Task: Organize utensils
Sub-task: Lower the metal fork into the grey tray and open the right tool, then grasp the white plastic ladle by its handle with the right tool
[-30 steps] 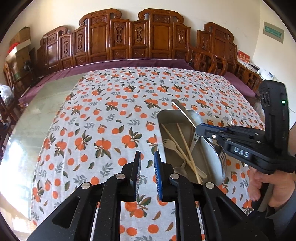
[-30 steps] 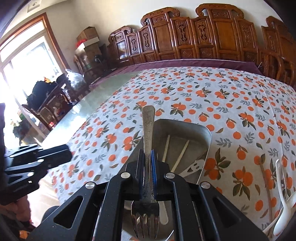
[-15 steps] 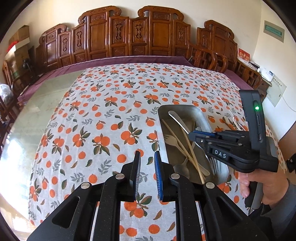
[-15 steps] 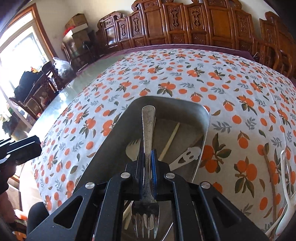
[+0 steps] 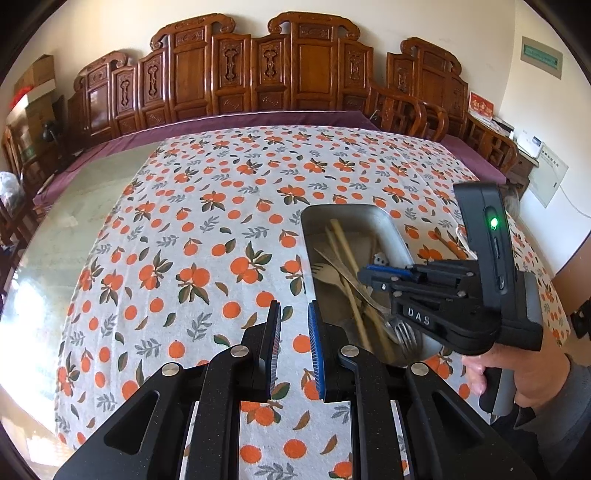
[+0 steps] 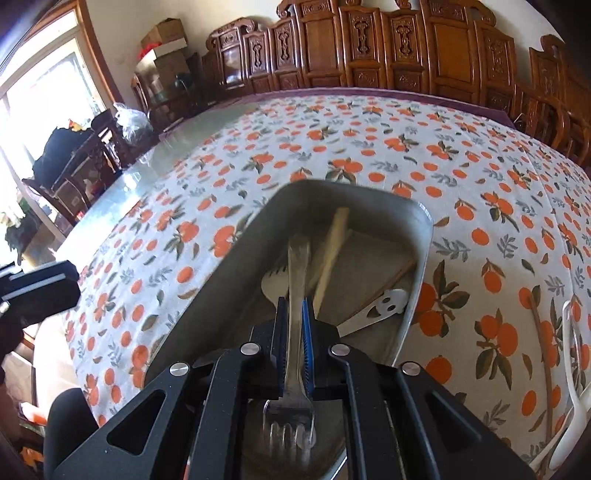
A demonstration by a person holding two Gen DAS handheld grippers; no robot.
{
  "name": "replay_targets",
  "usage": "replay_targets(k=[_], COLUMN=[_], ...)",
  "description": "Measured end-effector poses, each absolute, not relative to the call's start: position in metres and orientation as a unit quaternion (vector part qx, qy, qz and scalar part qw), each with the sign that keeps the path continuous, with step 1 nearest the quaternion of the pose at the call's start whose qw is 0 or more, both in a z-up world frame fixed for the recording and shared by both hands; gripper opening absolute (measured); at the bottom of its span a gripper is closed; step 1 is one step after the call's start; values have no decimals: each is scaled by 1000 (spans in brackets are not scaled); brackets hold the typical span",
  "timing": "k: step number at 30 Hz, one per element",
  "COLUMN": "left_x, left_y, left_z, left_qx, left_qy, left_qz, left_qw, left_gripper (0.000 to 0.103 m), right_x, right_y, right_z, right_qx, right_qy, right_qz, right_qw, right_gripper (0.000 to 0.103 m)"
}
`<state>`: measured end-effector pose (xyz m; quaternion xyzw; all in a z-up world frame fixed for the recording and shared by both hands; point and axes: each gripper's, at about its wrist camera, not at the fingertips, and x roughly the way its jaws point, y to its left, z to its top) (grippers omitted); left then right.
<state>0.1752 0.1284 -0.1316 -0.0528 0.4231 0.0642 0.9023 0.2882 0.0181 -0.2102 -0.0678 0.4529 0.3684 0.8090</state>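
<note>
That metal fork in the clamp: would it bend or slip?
The metal fork looks rigid, so it probably won't bend. Its shiny handle may be slippery, though the right gripper pinches it between ridged pads. Released, it would likely drop among utensils in the tray.

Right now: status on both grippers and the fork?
Right gripper shut on metal fork, low over the steel tray. Left gripper open, empty, above tablecloth. Chopsticks and other utensils lie under the fork.

Carved wooden chairs (image 5: 258, 70) along a cream wall (image 5: 491, 26), bright window (image 6: 44, 85) at left.
</note>
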Motion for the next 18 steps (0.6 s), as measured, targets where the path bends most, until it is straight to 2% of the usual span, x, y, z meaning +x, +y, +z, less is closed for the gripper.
replay_targets(k=[5, 7, 10, 12, 13, 15, 18], left_x=[172, 172, 174, 175, 176, 179, 184], left_y=[117, 111, 98, 88, 83, 72, 57], left_z=[-127, -126, -125, -124, -123, -124, -125], left_qx=[-52, -52, -50, -51, -51, -48, -45], left_qy=[419, 417, 415, 412, 411, 412, 411], left_qz=[57, 53, 43, 36, 32, 26, 18], left_qw=[905, 906, 908, 909, 910, 910, 910], left_gripper=[15, 20, 31, 45, 47, 61, 72], right_x=[285, 282, 280, 279, 279, 282, 292], right_y=[0, -16, -44, -67, -78, -103, -141], right_z=[-185, -173, -156, -148, -146, -145, -149], right_qx=[-58, -60, -67, -76, -80, -90, -103], right_qy=[434, 423, 409, 403, 402, 400, 406], right_qz=[375, 374, 368, 361, 357, 344, 315], right_qw=[817, 823, 832, 838, 840, 845, 852], right_gripper=[10, 10, 10, 10, 10, 10, 10])
